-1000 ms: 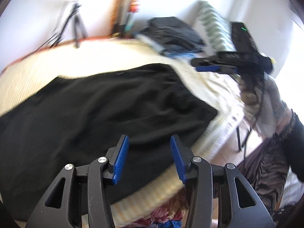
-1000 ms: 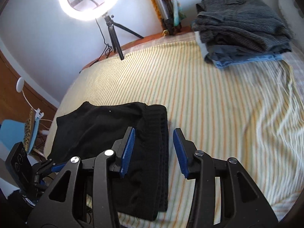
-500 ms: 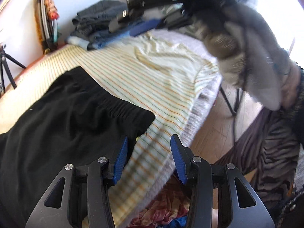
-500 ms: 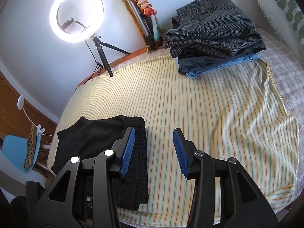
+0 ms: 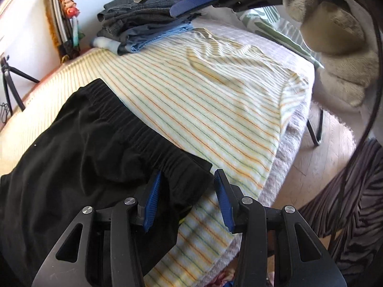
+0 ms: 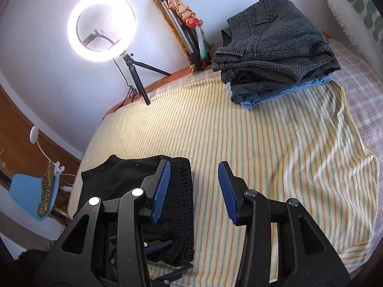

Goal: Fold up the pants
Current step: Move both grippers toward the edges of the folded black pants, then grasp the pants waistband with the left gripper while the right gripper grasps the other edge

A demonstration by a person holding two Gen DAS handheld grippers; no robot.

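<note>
Since a second ago the left gripper (image 5: 185, 197) has been brought down to the near corner of the black pants (image 5: 79, 157); its jaws are spread, with the elastic waistband corner (image 5: 189, 179) lying between the blue pads, not yet pinched. The pants are spread on the left part of the striped yellow sheet (image 5: 215, 100) covering the bed. This is judged to be the approach to a grasp for the next fold.

Further right, the right gripper (image 6: 194, 187) has been lifted back and is held above the sheet, jaws spread and empty, with the pants (image 6: 119, 179) seen below its left finger. A stack of folded trousers (image 6: 275, 55) lies well apart at the far edge, beside a ring light (image 6: 101, 25).

No brand, label or writing can be read anywhere.
</note>
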